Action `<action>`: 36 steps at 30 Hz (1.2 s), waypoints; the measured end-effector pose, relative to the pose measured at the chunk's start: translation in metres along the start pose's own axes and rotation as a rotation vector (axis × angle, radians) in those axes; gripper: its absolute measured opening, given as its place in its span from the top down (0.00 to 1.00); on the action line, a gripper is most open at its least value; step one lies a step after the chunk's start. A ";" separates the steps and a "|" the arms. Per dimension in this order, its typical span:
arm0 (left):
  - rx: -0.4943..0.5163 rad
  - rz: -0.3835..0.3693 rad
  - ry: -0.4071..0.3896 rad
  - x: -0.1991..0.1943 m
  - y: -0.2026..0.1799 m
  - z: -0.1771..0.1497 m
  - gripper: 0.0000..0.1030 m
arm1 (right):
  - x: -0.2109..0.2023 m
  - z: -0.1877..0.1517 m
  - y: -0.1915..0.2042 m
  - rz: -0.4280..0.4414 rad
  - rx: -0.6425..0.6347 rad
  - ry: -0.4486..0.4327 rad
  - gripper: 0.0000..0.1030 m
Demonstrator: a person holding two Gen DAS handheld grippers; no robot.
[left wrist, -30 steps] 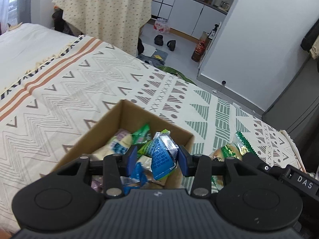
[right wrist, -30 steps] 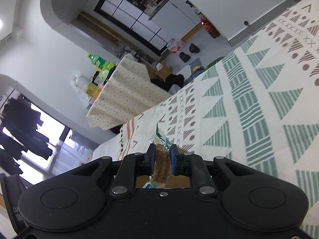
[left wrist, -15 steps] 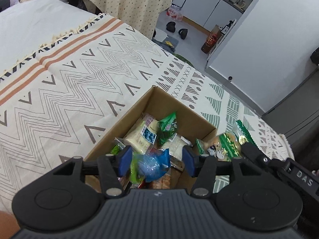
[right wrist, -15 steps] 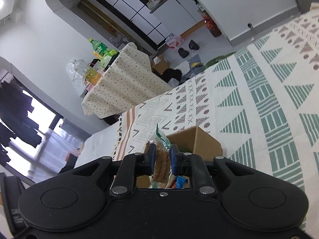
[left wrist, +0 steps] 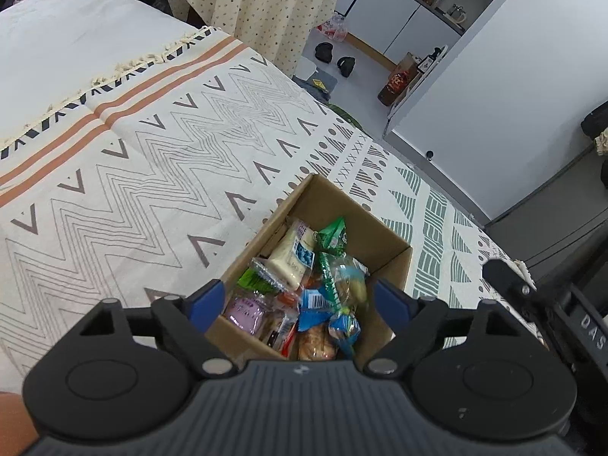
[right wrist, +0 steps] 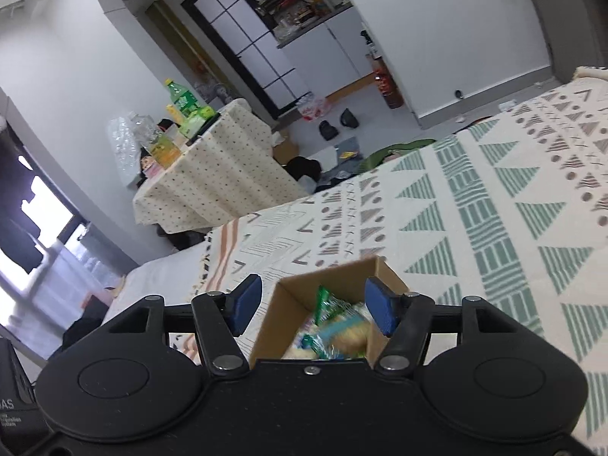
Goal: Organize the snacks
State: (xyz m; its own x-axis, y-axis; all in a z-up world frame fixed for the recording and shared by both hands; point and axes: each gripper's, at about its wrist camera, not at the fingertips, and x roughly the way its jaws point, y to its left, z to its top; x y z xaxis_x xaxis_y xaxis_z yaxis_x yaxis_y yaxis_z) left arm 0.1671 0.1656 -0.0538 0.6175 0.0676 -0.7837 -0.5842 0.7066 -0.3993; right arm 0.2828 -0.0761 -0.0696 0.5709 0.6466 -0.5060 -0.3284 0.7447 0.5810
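Observation:
A brown cardboard box (left wrist: 383,235) sits on the patterned bedspread (left wrist: 152,159), filled with several wrapped snacks (left wrist: 296,262). My left gripper (left wrist: 300,304) hangs open right above the box with nothing between its blue pads. A green-wrapped snack (left wrist: 345,281) shows blurred among the packets under it. In the right wrist view the same box (right wrist: 304,296) lies just below my right gripper (right wrist: 313,307), which is open. A blurred green-and-yellow snack pack (right wrist: 338,323) lies loose in the box between its fingers. The other gripper's black body (left wrist: 562,311) reaches in at the right.
The bedspread (right wrist: 494,209) spreads wide around the box. Beyond the bed's edge stand a cloth-covered table (right wrist: 212,174) with bottles (right wrist: 182,100), shoes (left wrist: 334,57) on the floor and white cabinets (left wrist: 399,22). A grey wall (left wrist: 494,87) is at the right.
Both grippers opened. The left let go of its blue-wrapped snack and the right released its green cookie pack; both packets dropped into the box. The left gripper rose higher over the box.

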 end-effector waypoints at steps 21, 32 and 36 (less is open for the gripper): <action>0.193 -0.020 0.020 -0.050 -0.017 -0.024 0.00 | -0.083 -0.026 -0.003 -0.152 0.024 -0.040 0.05; 0.274 -0.034 -0.015 -0.091 -0.024 -0.042 0.00 | -0.133 -0.028 0.001 -0.179 -0.001 -0.052 0.00; 0.294 -0.048 -0.024 -0.105 -0.023 -0.051 0.00 | -0.150 -0.032 0.006 -0.190 -0.035 -0.054 0.00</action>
State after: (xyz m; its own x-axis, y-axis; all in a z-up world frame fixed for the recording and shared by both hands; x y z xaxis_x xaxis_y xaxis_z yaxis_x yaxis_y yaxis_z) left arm 0.0890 0.1062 0.0138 0.6550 0.0436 -0.7544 -0.3788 0.8828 -0.2779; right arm 0.1710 -0.1633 -0.0100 0.6644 0.4850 -0.5686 -0.2367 0.8582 0.4554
